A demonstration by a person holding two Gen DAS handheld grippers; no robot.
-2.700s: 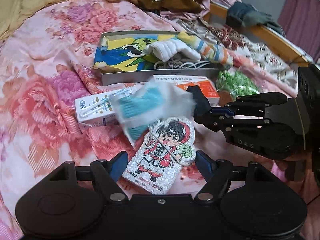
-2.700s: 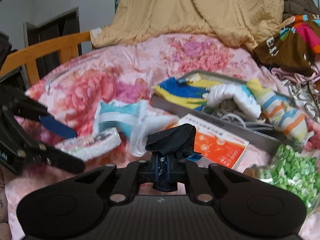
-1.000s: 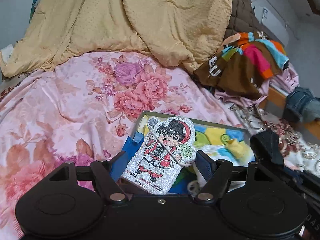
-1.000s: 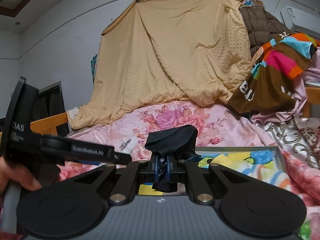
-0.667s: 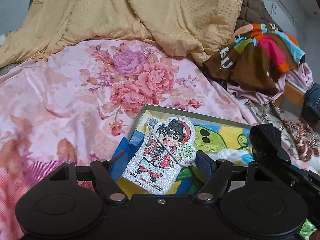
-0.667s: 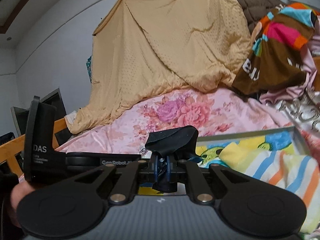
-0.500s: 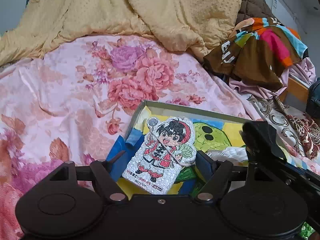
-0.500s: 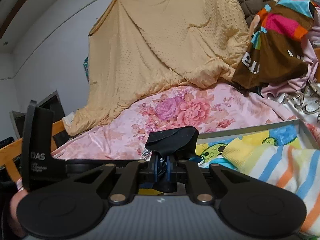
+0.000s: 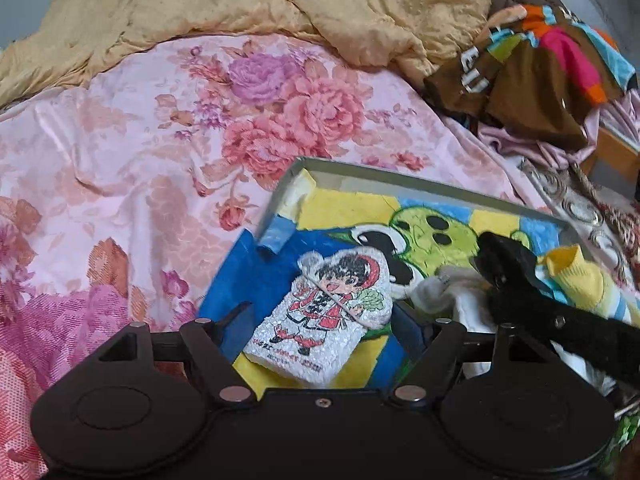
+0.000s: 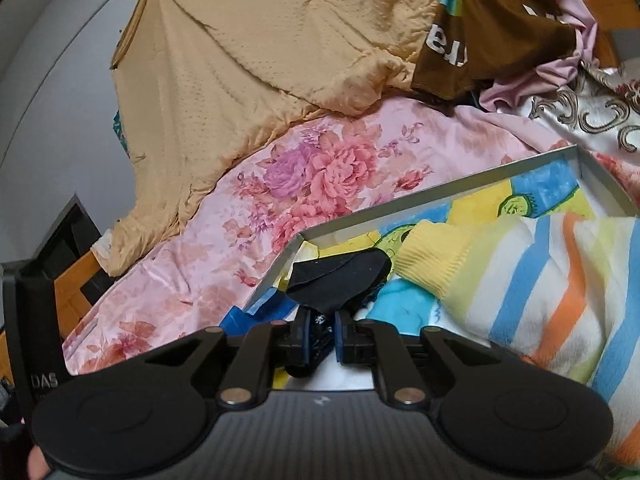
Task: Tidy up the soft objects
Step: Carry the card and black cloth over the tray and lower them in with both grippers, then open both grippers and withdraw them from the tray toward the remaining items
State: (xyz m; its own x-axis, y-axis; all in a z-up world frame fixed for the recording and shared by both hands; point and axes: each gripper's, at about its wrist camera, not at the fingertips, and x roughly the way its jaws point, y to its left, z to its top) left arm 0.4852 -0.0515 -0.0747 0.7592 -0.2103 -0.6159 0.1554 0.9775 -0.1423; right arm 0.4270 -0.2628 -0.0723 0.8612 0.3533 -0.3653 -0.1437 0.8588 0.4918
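A grey tray (image 9: 404,187) lies on the flowered bedspread, lined with a blue, yellow and green cartoon towel (image 9: 432,224). A white compressed towel printed with a cartoon boy (image 9: 324,320) lies on that towel between the wide-apart fingers of my left gripper (image 9: 324,316), which is open. My right gripper (image 10: 319,338) holds a black cloth (image 10: 340,276) between its slightly parted fingers, over the tray's (image 10: 436,200) near corner; it also shows in the left wrist view (image 9: 504,264). A striped sock (image 10: 532,276) with a yellow cuff lies in the tray.
A tan quilt (image 9: 248,4) is piled at the head of the bed. A brown multicoloured garment (image 9: 536,60) and a patterned silky cloth (image 10: 588,108) lie to the right of the tray. The pink flowered bedspread (image 9: 120,168) spreads out to the left.
Both grippers have come down over the tray. My left gripper has opened and the cartoon towel now lies in the tray. My right fingers have parted slightly around the black cloth.
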